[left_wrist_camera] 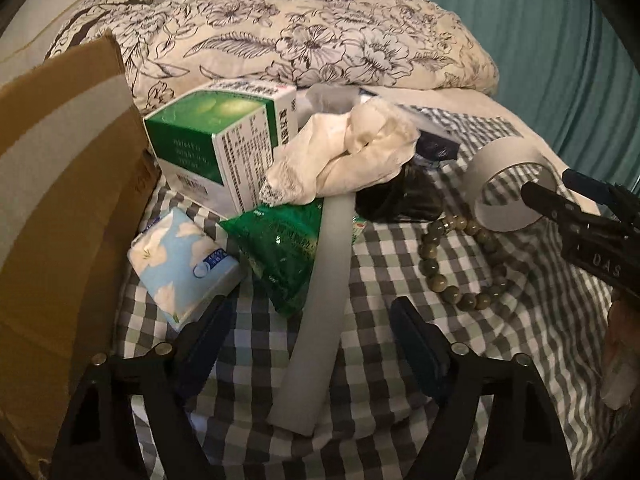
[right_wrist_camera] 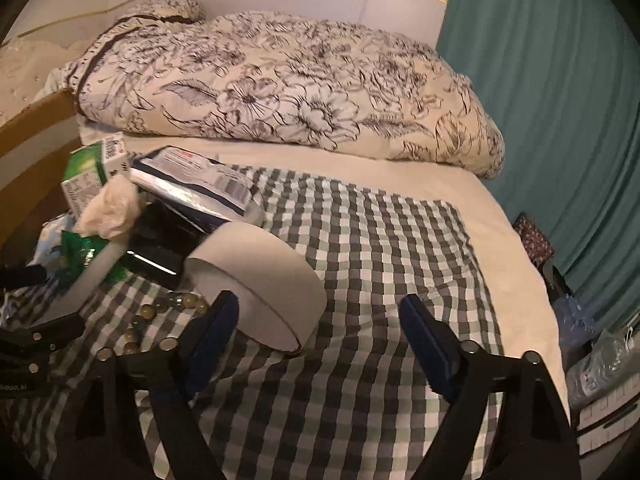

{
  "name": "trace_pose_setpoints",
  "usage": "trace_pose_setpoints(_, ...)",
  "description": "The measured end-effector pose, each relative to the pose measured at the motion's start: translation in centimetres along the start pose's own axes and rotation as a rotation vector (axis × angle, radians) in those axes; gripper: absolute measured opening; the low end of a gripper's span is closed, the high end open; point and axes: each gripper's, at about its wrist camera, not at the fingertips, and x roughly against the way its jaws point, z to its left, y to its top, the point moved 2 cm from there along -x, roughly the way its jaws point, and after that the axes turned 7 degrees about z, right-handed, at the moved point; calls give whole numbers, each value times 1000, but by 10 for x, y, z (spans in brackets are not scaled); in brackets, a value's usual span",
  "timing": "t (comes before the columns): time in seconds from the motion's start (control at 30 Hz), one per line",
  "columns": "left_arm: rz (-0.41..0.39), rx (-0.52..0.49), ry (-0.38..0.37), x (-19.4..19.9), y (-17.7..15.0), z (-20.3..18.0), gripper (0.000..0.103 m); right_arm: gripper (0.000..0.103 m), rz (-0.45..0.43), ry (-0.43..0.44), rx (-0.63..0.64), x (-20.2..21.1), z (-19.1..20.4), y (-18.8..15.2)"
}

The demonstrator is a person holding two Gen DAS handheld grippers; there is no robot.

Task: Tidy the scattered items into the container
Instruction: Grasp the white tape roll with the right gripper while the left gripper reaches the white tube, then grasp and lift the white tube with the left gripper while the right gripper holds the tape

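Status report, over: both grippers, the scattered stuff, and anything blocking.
Left gripper open, straddling grey foam strip. Right gripper open at white tape roll, not gripping. Cardboard box waits left. Crumpled tissue overlaps strip's far end.

Both the left claw (left_wrist_camera: 308,320) and the right claw (right_wrist_camera: 320,320) tilt downward, jaws apart and gripping nothing.

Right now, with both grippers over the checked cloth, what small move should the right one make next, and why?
Probably ease the right gripper forward and a little left, so its open fingers straddle the wall of the white cardboard tape ring. The ring lies on the checked cloth, just ahead of the left finger and not yet between the pads. The string of green beads sits close beside it.
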Motion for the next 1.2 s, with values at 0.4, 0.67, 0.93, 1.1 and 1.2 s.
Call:
trace_pose_setpoints(0.4, 19, 2, 25, -6, 0, -1, 21, 11, 93, 4, -39, -30, 1, 2)
trace_pose_setpoints(0.67, 6, 13, 22, 3, 2, 0, 18, 7, 85, 18, -76, -20, -5, 1)
trace_pose_setpoints(0.93, -44, 40, 2, 30, 8, 5, 18, 6, 47, -16, -108, 5, -10, 6)
trace_pose_setpoints(1.1, -77, 58, -11, 50, 12, 11, 18, 6, 19, -11, -127, 24, -12, 12)
trace_pose_setpoints(1.2, -102, 65, -19, 63, 14, 13, 18, 6, 4, -6, -130, 35, -11, 15)
